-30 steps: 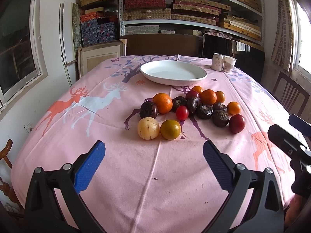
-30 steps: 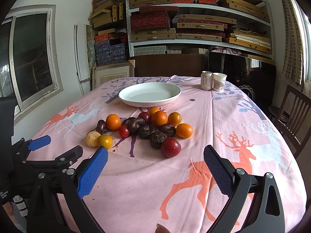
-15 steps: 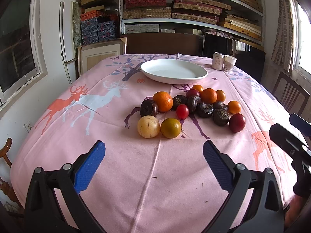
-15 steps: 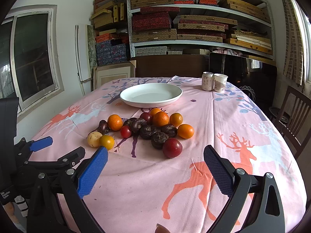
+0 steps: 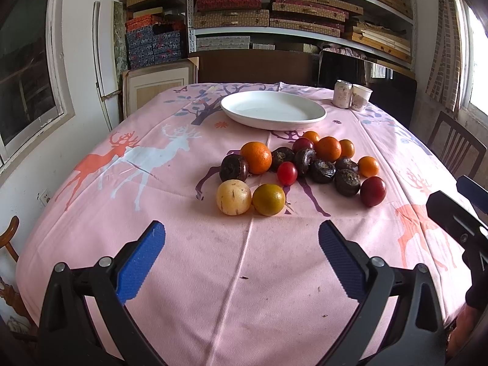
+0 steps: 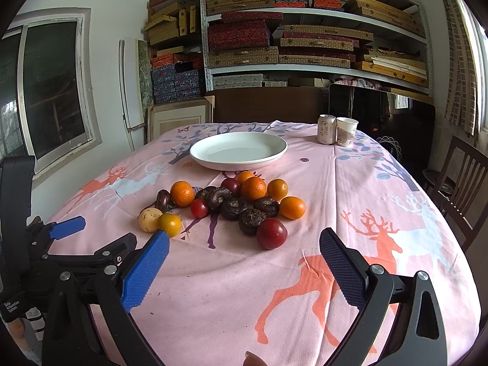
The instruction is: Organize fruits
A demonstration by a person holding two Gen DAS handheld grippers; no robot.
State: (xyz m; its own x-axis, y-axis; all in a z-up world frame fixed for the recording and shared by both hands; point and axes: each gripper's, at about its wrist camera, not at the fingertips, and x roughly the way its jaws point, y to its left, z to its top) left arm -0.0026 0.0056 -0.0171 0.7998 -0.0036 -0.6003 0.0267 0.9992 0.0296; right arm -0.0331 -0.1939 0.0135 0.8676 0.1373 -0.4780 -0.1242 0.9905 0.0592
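Note:
A pile of fruit lies mid-table: oranges (image 5: 256,157) (image 6: 182,193), dark brown fruits (image 5: 322,170) (image 6: 234,209), a small red fruit (image 5: 287,173) (image 6: 199,208), a dark red fruit (image 5: 372,191) (image 6: 271,233), a pale yellow fruit (image 5: 234,197) (image 6: 149,219) and a yellow-orange fruit (image 5: 268,199) (image 6: 169,224). Beyond them sits an empty white plate (image 5: 244,108) (image 6: 207,154). My left gripper (image 5: 241,253) is open and empty, in front of the pile. My right gripper (image 6: 244,259) is open and empty, in front of the dark red fruit.
A can (image 6: 326,129) and a paper cup (image 6: 346,131) stand at the far right of the pink deer tablecloth (image 5: 152,158). Wooden chairs (image 6: 460,180) stand at the right. Shelves of boxes (image 6: 305,39) fill the back wall. Each gripper shows at the other view's edge.
Both grippers have drifted slightly; the fruit and plate have not moved. Both stay open and empty.

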